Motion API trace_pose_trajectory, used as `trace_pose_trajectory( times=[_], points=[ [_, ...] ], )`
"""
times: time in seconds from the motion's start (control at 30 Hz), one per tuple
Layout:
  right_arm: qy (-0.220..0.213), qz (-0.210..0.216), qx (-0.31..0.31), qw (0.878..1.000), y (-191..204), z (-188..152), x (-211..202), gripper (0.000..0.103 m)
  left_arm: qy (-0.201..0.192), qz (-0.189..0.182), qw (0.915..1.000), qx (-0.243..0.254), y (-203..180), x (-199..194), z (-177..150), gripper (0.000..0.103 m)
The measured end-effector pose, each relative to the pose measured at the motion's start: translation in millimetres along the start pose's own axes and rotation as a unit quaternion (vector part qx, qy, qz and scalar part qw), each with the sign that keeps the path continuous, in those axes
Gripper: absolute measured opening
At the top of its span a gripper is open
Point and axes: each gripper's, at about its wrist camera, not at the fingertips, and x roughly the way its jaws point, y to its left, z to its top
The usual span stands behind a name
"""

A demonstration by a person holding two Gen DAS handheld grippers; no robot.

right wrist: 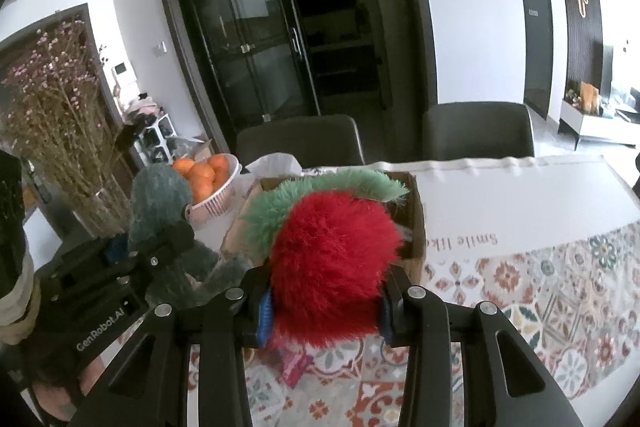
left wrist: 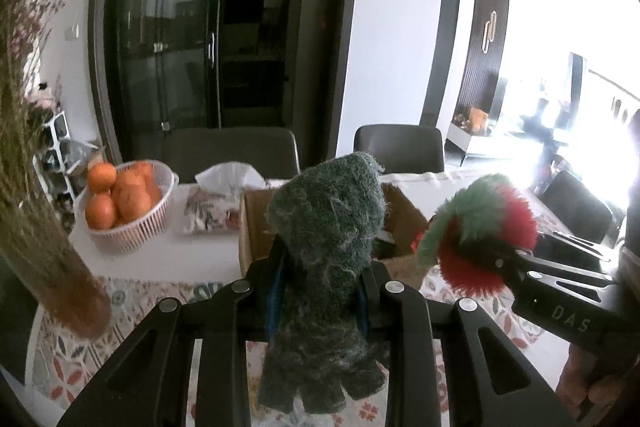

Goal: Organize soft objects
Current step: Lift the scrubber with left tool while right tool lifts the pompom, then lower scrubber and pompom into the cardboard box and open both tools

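So both toys are off the bench right now. The left gripper (left wrist: 320, 291) is clamped on a shaggy dark green plush (left wrist: 326, 251), which sticks up past the fingertips and dangles below them. The right gripper (right wrist: 324, 307) is clamped on a fluffy red and green plush (right wrist: 332, 259), squeezed between the blue pads (right wrist: 264, 315). The two grippers sit side by side, each toy showing at the edge of the other camera.

Just ahead of both grippers is an open cardboard box (right wrist: 416, 227) on the bench (right wrist: 520, 203), and my guess is that's where the soft stuff goes. Neither toy is in it yet, both are held in the air just short of it or over its near edge. Can't make out what's already inside the box. So I'd say pickup is done for these two, and the drop into the box is what's left.

Further out, beyond the box and off to the left gripper's side, there's a white basket of oranges (left wrist: 124, 203) and a tissue pack (left wrist: 224, 203).

Readable writing: "DAS" on the right gripper's body, "GenRobot.AI" on the left one, and "Smile lik…" printed upside down on the tablecloth (right wrist: 560, 287), ahead of the right gripper on its outer side, partly cut off by the box.
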Motion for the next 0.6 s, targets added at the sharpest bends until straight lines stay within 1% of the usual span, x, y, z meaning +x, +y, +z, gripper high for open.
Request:
trace_pose_trajectory(
  times=[0.3, 0.6],
  points=[
    [0.008, 0.001, -0.003, 1.000, -8, 30, 27, 0.040, -0.018, 0.000, 0.9997, 0.016, 3, 28, 32, 0.029],
    [0.045, 0.002, 0.002, 0.999, -23, 47, 74, 0.040, -0.006, -0.002, 0.9998, 0.022, 8, 75, 52, 0.029]
  ],
)
